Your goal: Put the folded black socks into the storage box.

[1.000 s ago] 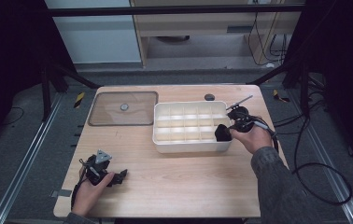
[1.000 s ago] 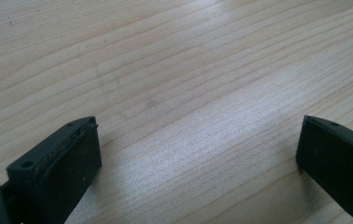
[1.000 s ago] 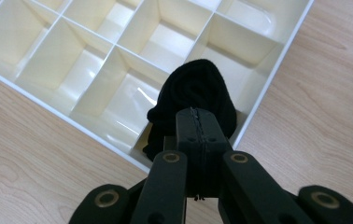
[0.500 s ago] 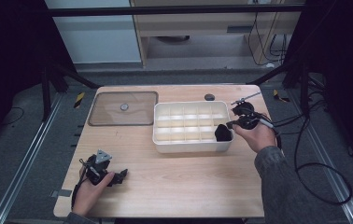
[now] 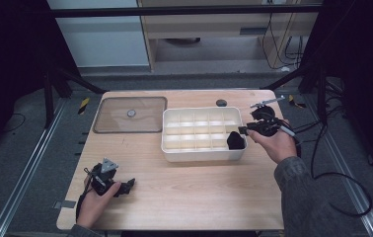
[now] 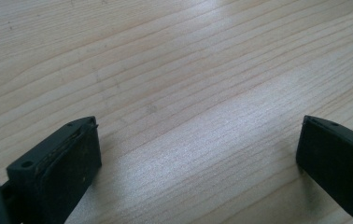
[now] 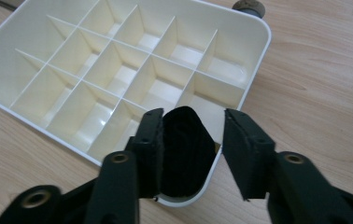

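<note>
Black cloth (image 7: 186,151) lay in the tray's (image 5: 202,154) near right corner cell. Right tongs (image 7: 191,135) had just opened, cloth between jaws, released. Left tongs (image 6: 195,149) gaped empty on table (image 5: 199,197). Lid (image 5: 130,114) still off.

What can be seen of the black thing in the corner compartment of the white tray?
The black thing is a soft, matte, fabric-like piece with a rounded top. It stands upright in the corner compartment of the white tray nearest the right tool, rising above the rim. It sits between that tool's jaws, which have just been opening: one jaw lies against its side, the other stands apart. In the high view it is a dark lump at the tray's right end.
</note>
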`<action>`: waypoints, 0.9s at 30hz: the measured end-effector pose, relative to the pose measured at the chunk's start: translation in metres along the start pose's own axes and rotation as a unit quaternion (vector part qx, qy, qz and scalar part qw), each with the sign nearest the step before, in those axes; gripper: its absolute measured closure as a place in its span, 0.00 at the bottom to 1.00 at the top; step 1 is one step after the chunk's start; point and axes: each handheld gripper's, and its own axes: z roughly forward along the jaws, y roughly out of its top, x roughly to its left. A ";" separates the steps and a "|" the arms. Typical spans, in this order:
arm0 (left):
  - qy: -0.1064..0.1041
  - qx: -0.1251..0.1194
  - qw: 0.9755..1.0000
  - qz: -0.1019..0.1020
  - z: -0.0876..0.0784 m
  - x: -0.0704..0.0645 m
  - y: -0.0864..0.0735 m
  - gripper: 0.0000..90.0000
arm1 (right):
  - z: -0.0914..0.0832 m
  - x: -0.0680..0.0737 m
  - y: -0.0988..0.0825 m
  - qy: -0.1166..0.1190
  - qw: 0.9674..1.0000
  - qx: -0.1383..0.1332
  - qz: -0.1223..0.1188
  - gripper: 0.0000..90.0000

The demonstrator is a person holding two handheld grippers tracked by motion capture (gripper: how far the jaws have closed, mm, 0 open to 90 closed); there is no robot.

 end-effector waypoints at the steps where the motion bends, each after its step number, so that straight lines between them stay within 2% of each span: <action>1: 0.000 0.001 1.000 0.001 0.000 0.000 0.000 0.00 | -0.001 0.000 0.000 0.000 1.000 -0.004 0.001 0.54; 4: 0.000 0.001 1.000 0.001 0.000 0.000 0.000 0.00 | -0.002 0.001 0.001 -0.008 1.000 -0.022 0.001 0.39; 12: 0.000 0.001 1.000 0.001 0.000 0.000 0.000 0.00 | -0.011 0.002 0.000 -0.018 0.998 -0.057 -0.001 0.17; 15: -0.001 0.001 1.000 0.002 0.000 0.000 0.000 0.00 | -0.016 0.001 0.001 -0.015 0.997 -0.071 0.004 0.11; 19: 0.000 0.001 1.000 0.002 0.000 0.000 0.000 0.00 | -0.023 0.001 -0.002 -0.015 0.996 -0.085 -0.005 0.08; 27: -0.001 0.001 1.000 0.002 0.000 0.000 0.000 0.00 | -0.035 -0.001 -0.010 -0.033 0.995 -0.091 -0.013 0.12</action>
